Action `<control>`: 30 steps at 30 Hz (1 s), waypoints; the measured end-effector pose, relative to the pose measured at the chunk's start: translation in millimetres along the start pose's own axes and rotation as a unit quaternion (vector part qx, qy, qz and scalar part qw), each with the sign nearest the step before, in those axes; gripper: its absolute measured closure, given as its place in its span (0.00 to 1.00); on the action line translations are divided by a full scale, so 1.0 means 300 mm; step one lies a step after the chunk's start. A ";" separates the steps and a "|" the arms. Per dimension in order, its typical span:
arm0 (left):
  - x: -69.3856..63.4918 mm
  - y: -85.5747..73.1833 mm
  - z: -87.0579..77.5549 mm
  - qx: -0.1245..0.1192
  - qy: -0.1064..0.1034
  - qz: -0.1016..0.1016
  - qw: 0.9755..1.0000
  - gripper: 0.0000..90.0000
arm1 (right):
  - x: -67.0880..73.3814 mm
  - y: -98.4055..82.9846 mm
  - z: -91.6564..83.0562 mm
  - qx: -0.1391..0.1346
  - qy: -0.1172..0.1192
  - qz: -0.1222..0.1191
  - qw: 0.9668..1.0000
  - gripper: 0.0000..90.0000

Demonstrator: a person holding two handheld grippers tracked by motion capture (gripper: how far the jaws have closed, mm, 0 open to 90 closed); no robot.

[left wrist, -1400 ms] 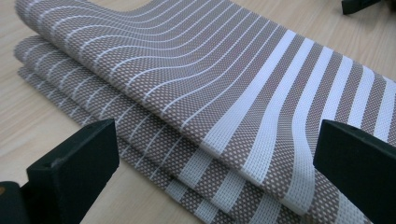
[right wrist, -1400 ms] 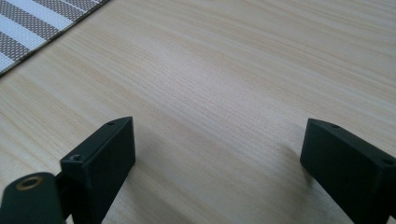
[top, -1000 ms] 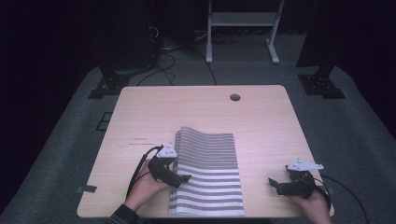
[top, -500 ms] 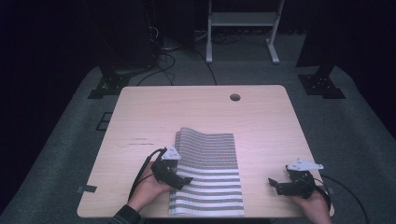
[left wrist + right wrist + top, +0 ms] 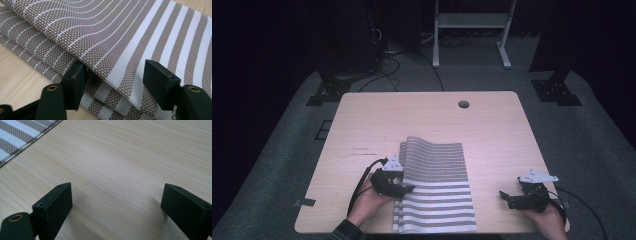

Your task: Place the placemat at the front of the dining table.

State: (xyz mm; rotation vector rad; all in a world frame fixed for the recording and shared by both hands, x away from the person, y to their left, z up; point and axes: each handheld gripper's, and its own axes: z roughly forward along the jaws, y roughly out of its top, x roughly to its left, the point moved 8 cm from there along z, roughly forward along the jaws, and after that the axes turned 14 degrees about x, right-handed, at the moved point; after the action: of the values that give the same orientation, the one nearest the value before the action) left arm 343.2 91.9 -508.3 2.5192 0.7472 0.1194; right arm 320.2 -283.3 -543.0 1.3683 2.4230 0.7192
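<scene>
A brown-and-white striped woven cloth (image 5: 437, 185) lies folded in several layers near the front edge of the wooden table (image 5: 412, 120). My left gripper (image 5: 409, 189) is at the cloth's left edge. In the left gripper view the cloth (image 5: 112, 32) has its top layer's edge between the jaws of my left gripper (image 5: 117, 85), one finger (image 5: 75, 82) under that layer and the other above it. The jaws have just been closing, with a gap still left. My right gripper (image 5: 504, 197) rests open on bare wood at the front right. In the right gripper view my right gripper (image 5: 117, 205) holds nothing, and the cloth's corner (image 5: 20, 132) lies far left.
A round cable hole (image 5: 463, 104) sits near the table's far edge. Behind the table stand a white frame (image 5: 472, 20) and black stand feet (image 5: 327, 92) on grey carpet, with cables on the floor. Bare wood lies between the cloth and the right gripper.
</scene>
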 end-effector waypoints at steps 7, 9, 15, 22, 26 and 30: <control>-0.006 0.007 -0.016 -0.012 -0.012 -0.003 1.000 0.62 | 0.000 0.000 0.000 0.000 0.000 0.000 1.000 0.10; -0.007 0.010 -0.021 -0.012 -0.014 -0.004 1.000 0.78 | 0.000 0.000 0.000 0.000 0.000 0.000 1.000 0.10; -0.020 0.020 -0.031 -0.007 -0.021 0.002 1.000 0.93 | 0.000 0.000 0.000 0.000 0.000 0.000 1.000 0.10; -0.019 0.041 -0.057 -0.019 -0.017 0.000 1.000 0.97 | 0.000 0.000 0.000 0.000 0.000 0.000 1.000 0.10; -0.017 0.059 -0.070 -0.028 -0.018 -0.002 0.999 0.97 | 0.000 0.000 0.000 0.000 0.000 0.000 1.000 0.10; -0.013 0.083 -0.083 -0.038 -0.019 -0.004 0.999 0.97 | 0.000 0.000 0.000 0.000 0.000 0.000 1.000 0.10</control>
State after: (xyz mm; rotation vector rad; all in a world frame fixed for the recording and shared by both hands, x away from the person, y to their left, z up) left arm 346.6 82.8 -474.3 2.4401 0.7251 0.0953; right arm 320.2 -283.4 -543.0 1.3682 2.4234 0.7181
